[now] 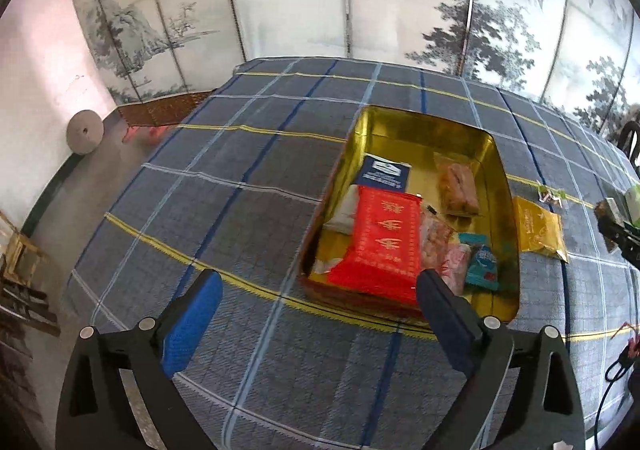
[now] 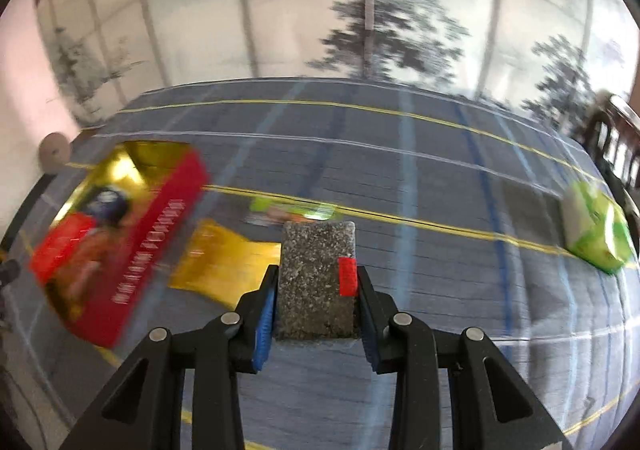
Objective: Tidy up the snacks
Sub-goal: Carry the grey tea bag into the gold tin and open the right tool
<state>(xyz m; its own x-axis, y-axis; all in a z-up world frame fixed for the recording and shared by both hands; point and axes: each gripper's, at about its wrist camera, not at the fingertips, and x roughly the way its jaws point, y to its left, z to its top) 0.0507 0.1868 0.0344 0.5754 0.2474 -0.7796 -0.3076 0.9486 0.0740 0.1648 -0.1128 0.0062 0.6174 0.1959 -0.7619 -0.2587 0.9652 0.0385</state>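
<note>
From the left wrist we see our left gripper (image 1: 320,290) spread wide and empty above the near rim of the gold tin (image 1: 505,185), where a red packet (image 1: 380,246) lies among other snacks. From the right wrist, our right gripper (image 2: 316,282) pinches a dark speckled snack bar (image 2: 318,274) with a red tab, held above the plaid table (image 2: 440,290).

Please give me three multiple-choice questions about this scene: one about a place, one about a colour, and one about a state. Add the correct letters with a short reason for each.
1. Where does the yellow packet lie?
A. inside the gold tin
B. on the cloth beside the tin
C. in the left gripper

2. What colour is the large packet with gold symbols in the gold tin?
A. red
B. green
C. white

3. What is the state of the right gripper?
A. open and empty
B. shut on a speckled dark bar
C. out of view

Answers: 1 B, it rests on the checked cloth outside the rim. 2 A, its wrapper is red. 3 B, the speckled dark bar sits clamped between the fingers.
</note>
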